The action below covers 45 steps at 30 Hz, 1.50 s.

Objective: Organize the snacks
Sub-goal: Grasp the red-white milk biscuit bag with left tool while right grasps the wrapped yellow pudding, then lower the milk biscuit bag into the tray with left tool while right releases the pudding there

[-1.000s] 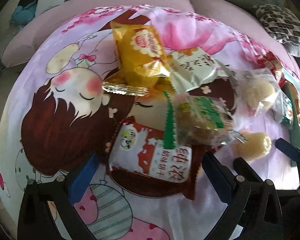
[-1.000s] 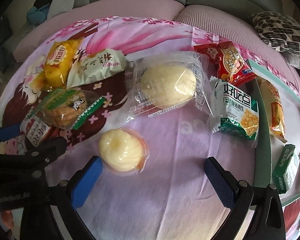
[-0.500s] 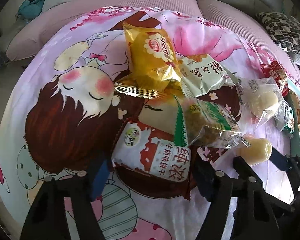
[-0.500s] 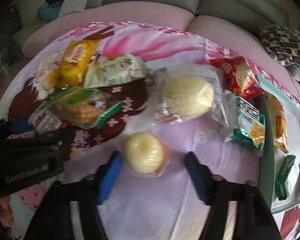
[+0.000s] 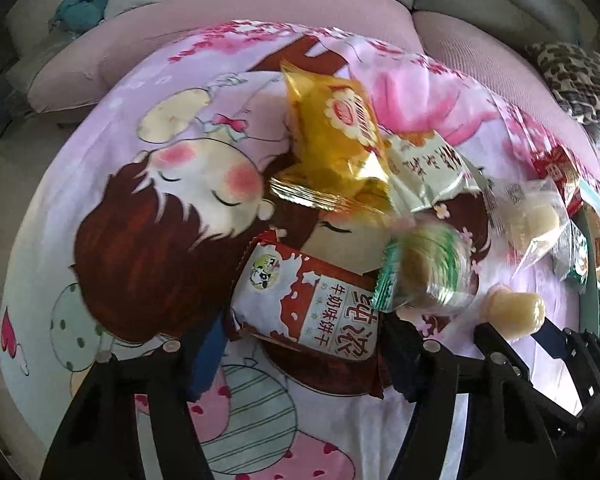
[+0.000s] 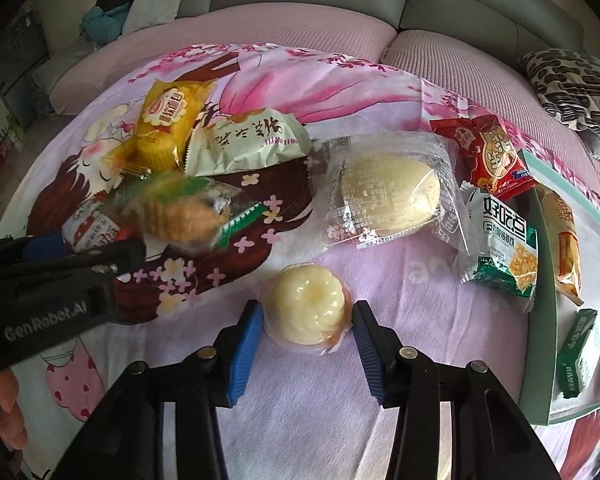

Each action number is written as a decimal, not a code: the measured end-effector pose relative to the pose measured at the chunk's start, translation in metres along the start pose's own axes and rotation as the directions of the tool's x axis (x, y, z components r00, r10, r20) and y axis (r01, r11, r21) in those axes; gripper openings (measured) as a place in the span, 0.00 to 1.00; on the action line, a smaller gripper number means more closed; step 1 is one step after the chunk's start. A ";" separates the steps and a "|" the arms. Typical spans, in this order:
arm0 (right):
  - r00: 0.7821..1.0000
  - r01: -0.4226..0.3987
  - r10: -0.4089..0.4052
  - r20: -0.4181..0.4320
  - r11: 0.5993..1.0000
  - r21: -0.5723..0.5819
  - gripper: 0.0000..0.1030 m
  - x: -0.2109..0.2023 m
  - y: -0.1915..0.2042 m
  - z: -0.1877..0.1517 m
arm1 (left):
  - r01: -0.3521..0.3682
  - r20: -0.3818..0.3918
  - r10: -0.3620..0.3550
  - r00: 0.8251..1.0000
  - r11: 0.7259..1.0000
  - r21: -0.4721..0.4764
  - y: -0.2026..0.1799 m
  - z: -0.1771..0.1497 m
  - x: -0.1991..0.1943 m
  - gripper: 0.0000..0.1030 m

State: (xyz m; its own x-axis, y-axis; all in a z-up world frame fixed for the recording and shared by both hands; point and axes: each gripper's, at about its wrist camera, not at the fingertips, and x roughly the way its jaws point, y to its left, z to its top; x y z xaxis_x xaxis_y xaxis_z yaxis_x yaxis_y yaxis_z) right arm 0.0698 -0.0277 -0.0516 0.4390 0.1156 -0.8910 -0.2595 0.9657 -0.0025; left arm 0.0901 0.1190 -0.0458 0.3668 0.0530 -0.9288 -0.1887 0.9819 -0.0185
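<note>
The jelly cup [image 6: 306, 314], a pale yellow moulded pudding in a clear tub, sits on the cartoon-print sheet [image 6: 340, 420] between the blue pads of the right claw [image 6: 305, 336]. That claw has just been closing in around it: the left pad looks to touch the tub's rim and the right pad stands just beside it, so I cannot tell whether it is truly pinched.

To the left, the milk biscuit packet [image 5: 308, 308], red and white, lies between the fingers of the left claw [image 5: 300, 354], which has likewise just been narrowing. Its pads sit at the packet's lower edges, partly hidden under the wrapper, and whether they bite is not clear. A green-trimmed cake pack [image 5: 428, 276] overlaps the biscuit packet's upper right corner and shows blurred, as if it were sliding off.

Beyond these lie a yellow cake bag [image 6: 168, 120], a pale green packet [image 6: 248, 142], a wrapped bun [image 6: 388, 192], a red snack packet [image 6: 488, 156] and a green-and-white cracker pack [image 6: 504, 252]. The teal tray [image 6: 540, 224] at the right already holds several snacks.

Done well, both claws should close only until the wrappers resist: the tub is soft and could crush, and the foil packet could slip. Lift straight up, letting the cake pack fall clear, then carry both towards the tray.
</note>
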 end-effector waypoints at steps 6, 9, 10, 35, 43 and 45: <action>1.000 -0.022 0.022 0.016 1.000 0.010 0.47 -0.007 -0.001 0.004 | -0.016 0.055 0.017 0.998 1.000 -0.022 0.009 0.001 -0.023 0.68; 0.999 -0.026 0.026 0.037 1.000 0.011 0.47 -0.013 -0.002 0.005 | -0.033 0.091 0.035 0.995 0.999 -0.023 0.010 0.000 -0.039 0.68; 0.999 -0.026 0.026 0.047 1.000 0.013 0.47 -0.017 -0.003 0.006 | -0.033 0.112 0.036 0.993 0.999 -0.027 0.011 0.001 -0.046 0.68; 0.986 0.017 -0.049 0.162 0.981 0.195 0.47 -0.064 -0.082 0.018 | 0.065 0.289 -0.103 0.952 0.988 0.139 -0.069 0.011 -0.110 0.68; 0.981 0.052 -0.108 0.159 0.946 0.320 0.47 -0.075 -0.141 0.012 | 0.117 0.275 -0.197 0.941 0.953 0.281 -0.134 0.014 -0.110 0.68; 0.981 0.058 -0.120 0.153 0.931 0.361 0.47 -0.077 -0.160 0.008 | 0.141 0.254 -0.225 0.941 0.940 0.312 -0.152 0.013 -0.107 0.68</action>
State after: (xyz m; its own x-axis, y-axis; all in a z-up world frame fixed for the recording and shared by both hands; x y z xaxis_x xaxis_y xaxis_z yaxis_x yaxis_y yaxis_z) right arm 0.0848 -0.1895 0.0213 0.5932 0.0330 -0.8044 0.0946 0.9894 0.1103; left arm 0.0919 -0.0338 0.0611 0.6191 -0.1250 -0.7753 0.1584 0.9868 -0.0326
